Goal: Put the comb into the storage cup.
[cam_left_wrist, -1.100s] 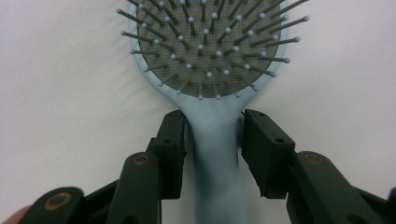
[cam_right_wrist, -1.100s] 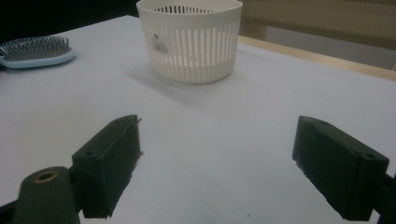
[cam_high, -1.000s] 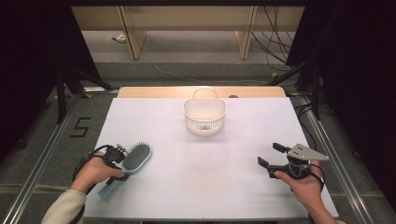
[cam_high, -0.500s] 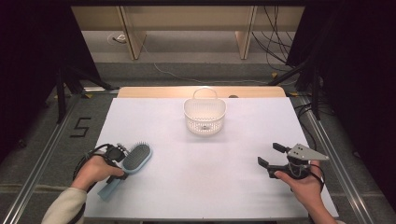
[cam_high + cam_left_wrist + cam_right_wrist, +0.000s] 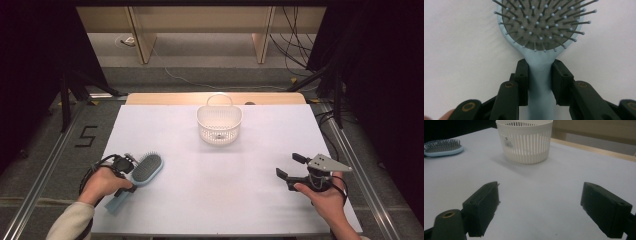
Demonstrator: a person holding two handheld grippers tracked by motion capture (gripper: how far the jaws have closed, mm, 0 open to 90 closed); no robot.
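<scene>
Work in hand: picking up the light-blue paddle hairbrush (image 5: 145, 170), likely to carry it to the white slotted basket (image 5: 219, 124).
Hairbrush: lies bristles-up on the white table (image 5: 210, 200) at about 8 o'clock, head pointing toward 1 o'clock, handle toward the person's left hand (image 5: 102, 182).
Left gripper (image 5: 540, 76): jaws closed narrow on the brush's neck, one pad against each side just below the bristle pad. Gripping there keeps the hold near the heavy head, so the brush should tip less when lifted; it looks to be resting on the table.
Right gripper (image 5: 290, 167): at about 4 o'clock, jaws spread wide with nothing between them, well apart from the brush. It seems parked out of the way; its camera looks across bare table to the basket.
Basket: upright at 12 o'clock near the far edge, handle folded toward the back, mouth open upward, so the brush can go in from above.
Risk: the long handle may overhang the rim.
</scene>
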